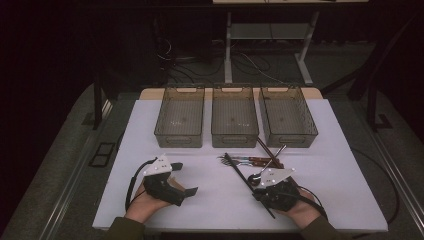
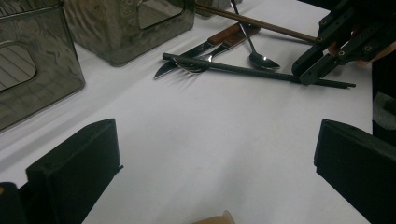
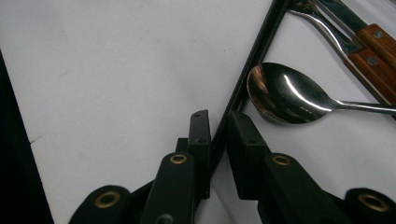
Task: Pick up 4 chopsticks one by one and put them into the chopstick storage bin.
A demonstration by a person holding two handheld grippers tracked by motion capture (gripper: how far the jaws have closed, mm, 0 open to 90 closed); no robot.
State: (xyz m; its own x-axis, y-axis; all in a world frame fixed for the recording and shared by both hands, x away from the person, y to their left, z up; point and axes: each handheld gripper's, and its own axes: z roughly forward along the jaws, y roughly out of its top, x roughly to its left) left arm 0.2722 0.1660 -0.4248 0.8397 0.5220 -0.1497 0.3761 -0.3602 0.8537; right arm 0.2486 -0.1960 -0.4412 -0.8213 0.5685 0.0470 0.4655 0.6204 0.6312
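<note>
A long black chopstick [image 1: 244, 181] lies slantwise across a small heap of cutlery in the table's middle. My right gripper [image 1: 257, 193] holds its near part; in the right gripper view the stick [image 3: 254, 65] runs between the two nearly closed jaws of that gripper [image 3: 217, 125]. Just beside the jaws lies a steel spoon [image 3: 285, 93]. A wood-handled knife [image 2: 187, 53] and fork [image 2: 198, 64] sit under the stick's far end. My left gripper [image 1: 184, 178] rests at the near left, jaws wide apart with nothing between them [image 2: 215, 154].
Three see-through grey bins [image 1: 179, 139] [image 1: 234, 140] [image 1: 290, 140] stand in a row at the back of the white table [image 1: 210, 207]. A brown chopstick [image 1: 268, 150] lies in front of the right bin. Bare tabletop stretches between my hands.
</note>
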